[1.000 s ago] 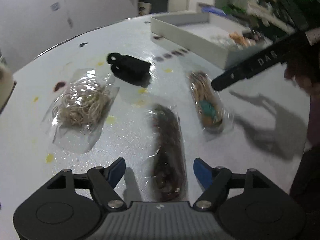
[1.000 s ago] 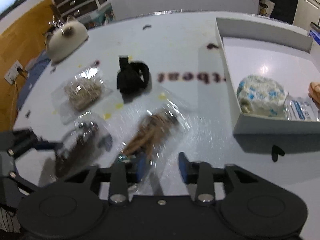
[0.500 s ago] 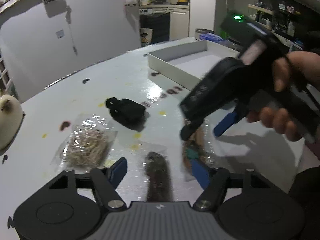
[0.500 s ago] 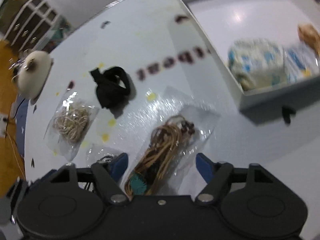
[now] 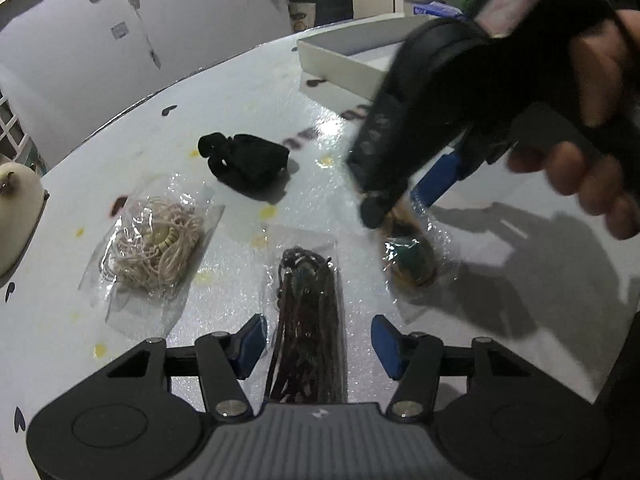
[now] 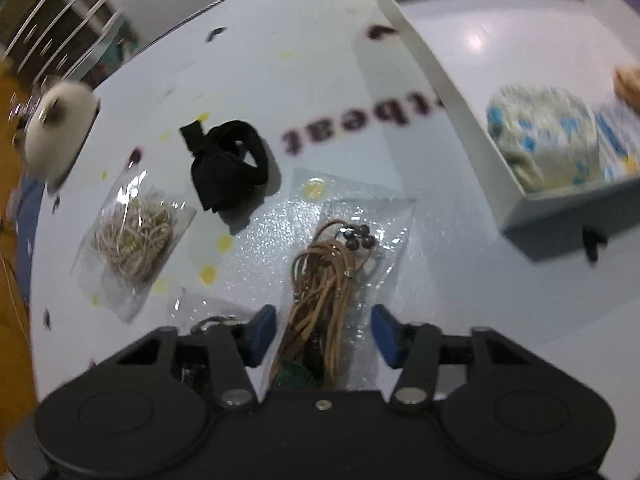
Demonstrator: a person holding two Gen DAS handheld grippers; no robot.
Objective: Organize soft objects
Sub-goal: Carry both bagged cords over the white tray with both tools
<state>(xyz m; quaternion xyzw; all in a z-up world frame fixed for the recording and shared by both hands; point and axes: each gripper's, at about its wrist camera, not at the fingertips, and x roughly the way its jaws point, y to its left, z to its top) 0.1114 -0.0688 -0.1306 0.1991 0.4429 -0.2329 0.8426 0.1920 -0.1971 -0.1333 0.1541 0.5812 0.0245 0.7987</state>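
My left gripper [image 5: 318, 340] is open, its blue pads either side of a clear bag of dark brown cord [image 5: 308, 320] lying on the white table. My right gripper [image 6: 322, 336] is open over a clear bag of tan cord [image 6: 328, 280] with a teal piece; this bag also shows in the left wrist view [image 5: 412, 256], under the right gripper's body. A bag of cream cord [image 5: 154, 244] [image 6: 134, 236] lies to the left. A black fabric strap [image 5: 248, 158] [image 6: 226, 162] lies beyond the bags.
A white box [image 6: 448, 92] [image 5: 340, 66] stands at the right with a blue-patterned soft item [image 6: 544, 136] inside. A cream plush object [image 6: 58, 120] sits at the table's left edge. The table has printed letters and yellow spots.
Both grippers have lowered closer to their bags. The right gripper has moved nearer over the tan cord bag, and its body fills more of the left wrist view.
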